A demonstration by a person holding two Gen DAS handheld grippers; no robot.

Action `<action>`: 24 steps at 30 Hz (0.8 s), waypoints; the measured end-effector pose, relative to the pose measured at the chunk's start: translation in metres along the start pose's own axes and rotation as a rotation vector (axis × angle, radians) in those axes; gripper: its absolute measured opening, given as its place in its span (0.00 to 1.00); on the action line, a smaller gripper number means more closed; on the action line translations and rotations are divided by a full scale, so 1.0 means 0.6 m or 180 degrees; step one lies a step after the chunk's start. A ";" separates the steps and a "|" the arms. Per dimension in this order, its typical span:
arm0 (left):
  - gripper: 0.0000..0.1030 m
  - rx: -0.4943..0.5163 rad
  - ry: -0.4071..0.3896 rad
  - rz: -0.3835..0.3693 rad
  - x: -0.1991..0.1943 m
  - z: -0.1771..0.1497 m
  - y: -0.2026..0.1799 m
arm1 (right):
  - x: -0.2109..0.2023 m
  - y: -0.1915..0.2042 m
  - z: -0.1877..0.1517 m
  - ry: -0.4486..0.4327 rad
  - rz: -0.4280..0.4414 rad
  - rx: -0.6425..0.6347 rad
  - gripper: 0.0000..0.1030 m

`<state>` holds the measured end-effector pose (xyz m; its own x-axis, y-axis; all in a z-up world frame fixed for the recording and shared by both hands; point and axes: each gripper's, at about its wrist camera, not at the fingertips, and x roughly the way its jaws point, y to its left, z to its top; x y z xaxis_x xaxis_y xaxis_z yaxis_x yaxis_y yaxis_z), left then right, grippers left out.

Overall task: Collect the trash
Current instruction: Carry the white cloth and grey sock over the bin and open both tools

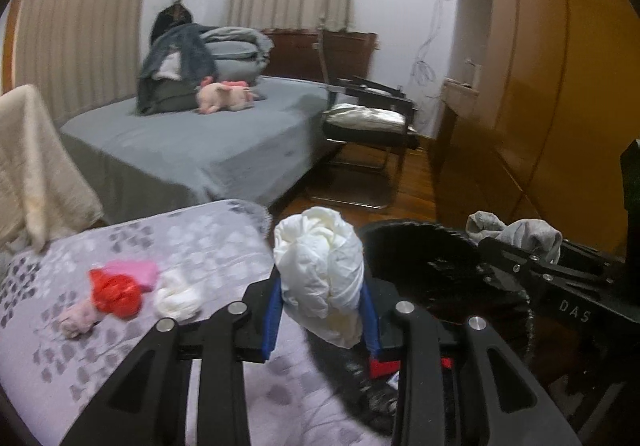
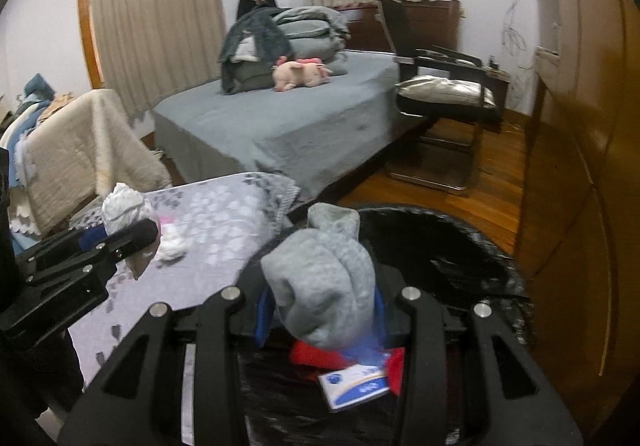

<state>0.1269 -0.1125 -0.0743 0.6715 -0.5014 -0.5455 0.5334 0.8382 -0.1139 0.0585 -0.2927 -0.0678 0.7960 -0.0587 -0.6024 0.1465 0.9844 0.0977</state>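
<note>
My left gripper [image 1: 322, 298] is shut on a crumpled white plastic bag [image 1: 320, 270], held at the left rim of an open black trash bag [image 1: 424, 246]. My right gripper [image 2: 320, 302] is shut on a bunched grey sock [image 2: 324, 286], held above the black trash bag [image 2: 440, 246]. Inside the bag lie a red wrapper [image 2: 312, 356] and a white-and-blue packet [image 2: 354, 384]. On the grey patterned cloth [image 1: 200, 246] lie a red crumpled bag [image 1: 118, 294], a pink piece [image 1: 136, 272] and a white wad [image 1: 176, 298].
A bed with a grey sheet [image 1: 192, 141], folded bedding and a pink plush toy [image 1: 224, 95] stands behind. A black chair with a cushion [image 1: 368, 117] stands to its right. A wooden wardrobe [image 1: 540, 65] lines the right wall. A cream blanket [image 1: 32, 157] hangs at left.
</note>
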 end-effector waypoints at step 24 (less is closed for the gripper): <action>0.62 0.0033 0.0330 -0.0635 0.128 0.002 -0.096 | 0.032 -0.140 -0.049 0.0166 -0.0602 0.0310 0.67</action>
<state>0.1486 -0.1996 -0.1084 0.4961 -0.6319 -0.5955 0.6560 0.7221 -0.2197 0.0441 -0.3718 -0.1108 0.7179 -0.2295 -0.6572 0.3482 0.9359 0.0536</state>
